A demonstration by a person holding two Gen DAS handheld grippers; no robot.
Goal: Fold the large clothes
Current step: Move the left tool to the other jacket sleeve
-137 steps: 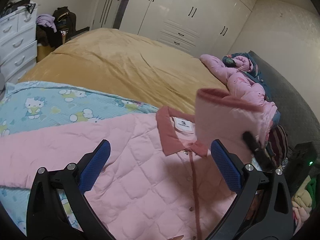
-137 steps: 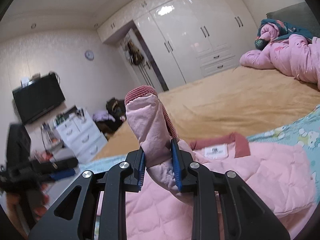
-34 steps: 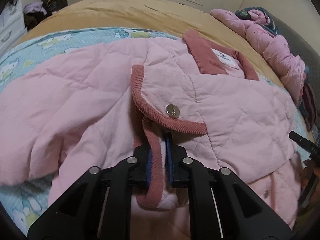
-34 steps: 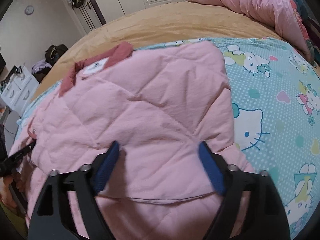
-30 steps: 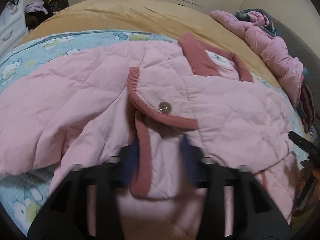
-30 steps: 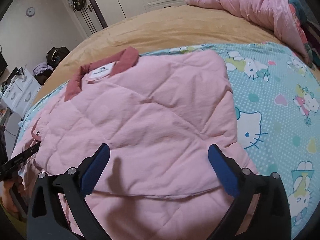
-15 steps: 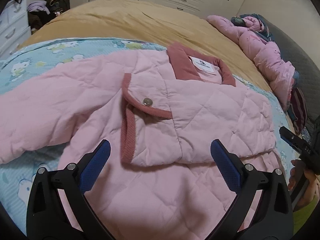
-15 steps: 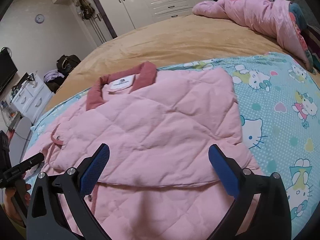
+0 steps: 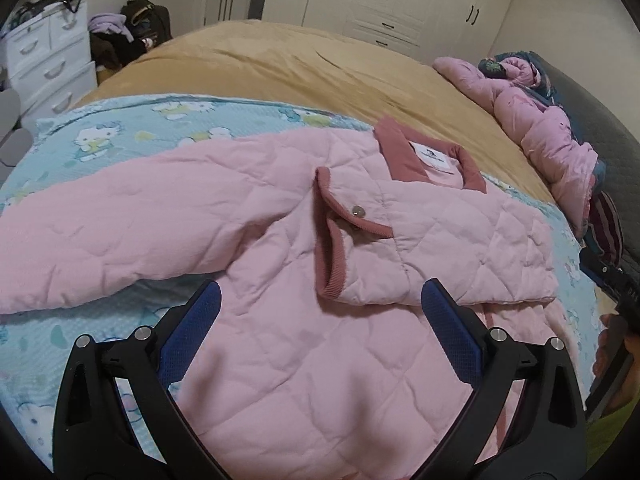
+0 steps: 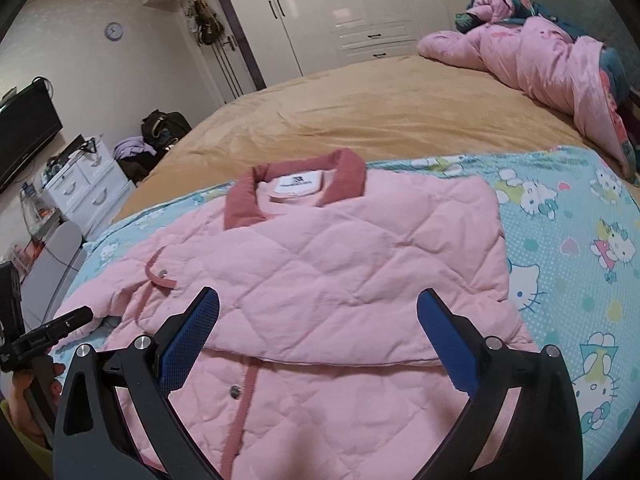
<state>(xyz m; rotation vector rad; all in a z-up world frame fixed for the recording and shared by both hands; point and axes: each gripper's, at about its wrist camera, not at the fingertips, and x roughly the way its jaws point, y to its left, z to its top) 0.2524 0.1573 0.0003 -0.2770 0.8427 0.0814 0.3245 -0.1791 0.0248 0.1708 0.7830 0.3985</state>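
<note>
A pink quilted jacket [image 9: 280,340] with a dark pink collar [image 9: 400,152] lies front-up on a blue cartoon-print sheet [image 9: 120,136]. One sleeve is folded across the chest, its dark pink cuff [image 9: 332,240] with a snap facing left. The other sleeve [image 9: 100,232] stretches out to the left. My left gripper [image 9: 320,320] is open and empty above the jacket's lower body. My right gripper [image 10: 316,324] is open and empty above the jacket [image 10: 340,264], near the folded sleeve's lower edge.
A tan bedspread [image 9: 300,68] covers the bed beyond the sheet. A heap of pink bedding [image 10: 540,52] lies at the far right. White drawers [image 9: 44,64] and a clothes pile [image 9: 124,36] stand left of the bed. White wardrobes [image 10: 360,0] line the back wall.
My left gripper let go of the sleeve cuff, opened and pulled back. The sleeve now lies folded across the chest. My right gripper also drew back, still open.
</note>
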